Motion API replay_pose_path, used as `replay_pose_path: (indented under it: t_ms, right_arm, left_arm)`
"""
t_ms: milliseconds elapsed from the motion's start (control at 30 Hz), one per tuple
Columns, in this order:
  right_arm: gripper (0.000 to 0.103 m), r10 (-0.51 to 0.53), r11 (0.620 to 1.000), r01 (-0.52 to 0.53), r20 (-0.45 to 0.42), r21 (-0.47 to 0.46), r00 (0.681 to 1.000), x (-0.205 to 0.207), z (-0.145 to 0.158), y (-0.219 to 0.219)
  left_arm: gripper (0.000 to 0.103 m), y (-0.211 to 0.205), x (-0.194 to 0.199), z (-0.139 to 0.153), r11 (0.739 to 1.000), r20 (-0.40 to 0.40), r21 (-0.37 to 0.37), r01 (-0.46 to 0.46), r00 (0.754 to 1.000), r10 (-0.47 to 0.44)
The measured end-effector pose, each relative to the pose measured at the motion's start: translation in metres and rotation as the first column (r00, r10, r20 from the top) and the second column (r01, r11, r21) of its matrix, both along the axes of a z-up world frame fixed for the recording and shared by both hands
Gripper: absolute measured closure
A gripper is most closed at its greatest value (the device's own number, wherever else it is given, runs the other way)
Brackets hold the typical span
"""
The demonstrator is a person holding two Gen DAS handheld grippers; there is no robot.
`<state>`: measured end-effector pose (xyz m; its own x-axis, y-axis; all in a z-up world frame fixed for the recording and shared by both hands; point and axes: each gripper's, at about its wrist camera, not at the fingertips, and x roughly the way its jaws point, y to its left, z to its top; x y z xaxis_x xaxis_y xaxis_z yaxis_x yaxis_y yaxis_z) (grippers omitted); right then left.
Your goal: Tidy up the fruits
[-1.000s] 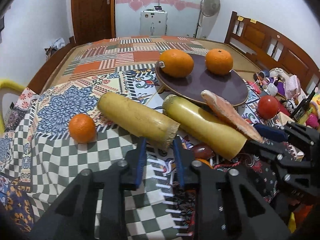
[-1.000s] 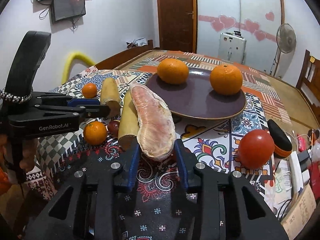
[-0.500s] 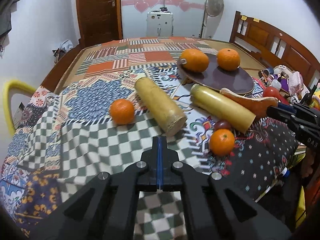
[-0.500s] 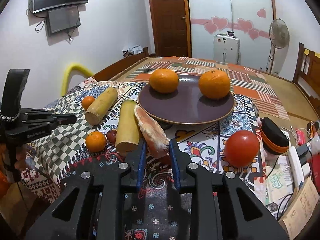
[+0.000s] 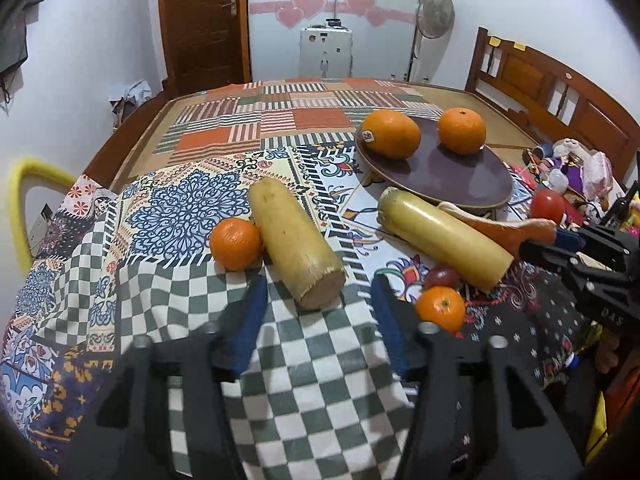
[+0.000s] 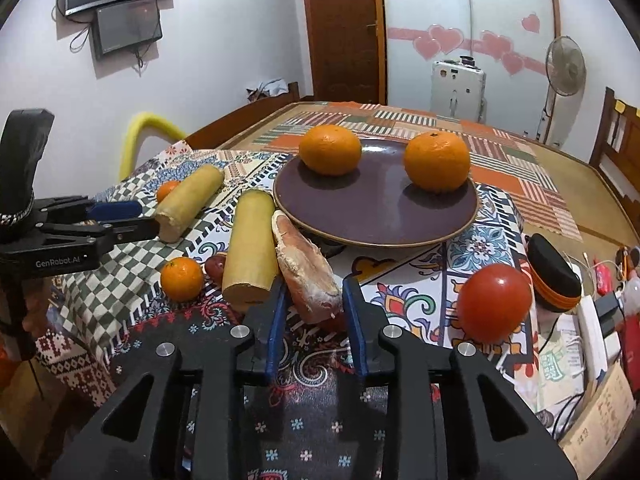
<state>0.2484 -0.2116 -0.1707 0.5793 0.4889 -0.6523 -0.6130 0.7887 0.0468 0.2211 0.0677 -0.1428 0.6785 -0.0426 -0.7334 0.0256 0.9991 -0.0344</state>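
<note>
A bedroom with a brown door and pink hearts on the wardrobe lies behind the cloth-covered counter (image 5: 168,312) where I'm sorting.

At the far left a small mandarin (image 5: 235,244) sits touching the first sugarcane piece (image 5: 294,240), both loose on the cloth. My left tongs (image 5: 318,300) hang just short of that cane's cut end. The jaws have just been opening and now stand apart with nothing between them.

Next along, a second small mandarin (image 5: 440,308) and a dark red fruit (image 5: 442,276) sit at the near end of the second sugarcane piece (image 5: 444,240), which points toward the plate. Beside it lies a pink peeled wedge (image 6: 304,264), likely pomelo, its far end just beside the rim of the dark plate (image 6: 380,208). My right tongs (image 6: 313,292) are clamped on its near end. The jaws have just eased slightly, yet the pads look pressed to it.

The plate holds two large oranges (image 6: 330,150) (image 6: 437,162) and plenty of bare space. At the far right a red tomato (image 6: 494,302) waits on the cloth near the counter's edge.

By my reckoning the job is barely begun. Two oranges are placed. The wedge is in hand and close to the plate. Both canes, both mandarins, the dark fruit and the tomato remain to be gathered.
</note>
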Motion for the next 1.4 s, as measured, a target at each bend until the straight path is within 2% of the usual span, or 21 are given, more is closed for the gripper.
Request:
replay_pose_path:
  t_ms: [400,467,500,567,700,1167,1400]
  right_arm:
    - [0.077,0.009,1.000,-0.009,-0.009,0.022,1.000,0.005,-0.005,0.003]
    - [0.078,0.007,1.000,-0.007,-0.005,0.028,1.000,0.004,-0.002,0.003]
    - [0.078,0.007,0.999,-0.007,-0.002,0.031,1.000,0.003,-0.001,0.003]
    - [0.079,0.005,0.999,-0.005,0.006,0.037,1.000,0.002,0.003,0.003]
    - [0.080,0.007,0.999,-0.008,0.022,0.041,1.000,-0.006,0.011,0.003]
    - [0.081,-0.030,1.000,0.030,0.066,0.004,0.997,-0.048,0.012,-0.009]
    - [0.081,-0.024,1.000,0.024,0.036,0.003,0.999,-0.061,0.003,-0.017]
  left_arm:
    - [0.046,0.009,0.031,-0.019,0.996,-0.042,-0.053,-0.074,0.997,0.072]
    - [0.049,0.011,0.034,-0.023,0.994,-0.057,-0.077,-0.082,0.995,0.078]
    - [0.056,0.011,0.036,-0.025,0.992,-0.067,-0.093,-0.080,0.995,0.074]
    - [0.057,0.011,0.034,-0.026,0.995,-0.063,-0.075,-0.070,0.996,0.066]
    - [0.061,0.010,0.026,-0.025,0.997,-0.066,-0.056,-0.045,0.997,0.042]
    - [0.062,0.012,-0.046,-0.012,0.997,-0.074,-0.072,0.033,0.997,-0.038]
    - [0.062,0.002,-0.075,-0.018,0.997,-0.089,-0.039,0.071,0.993,-0.074]
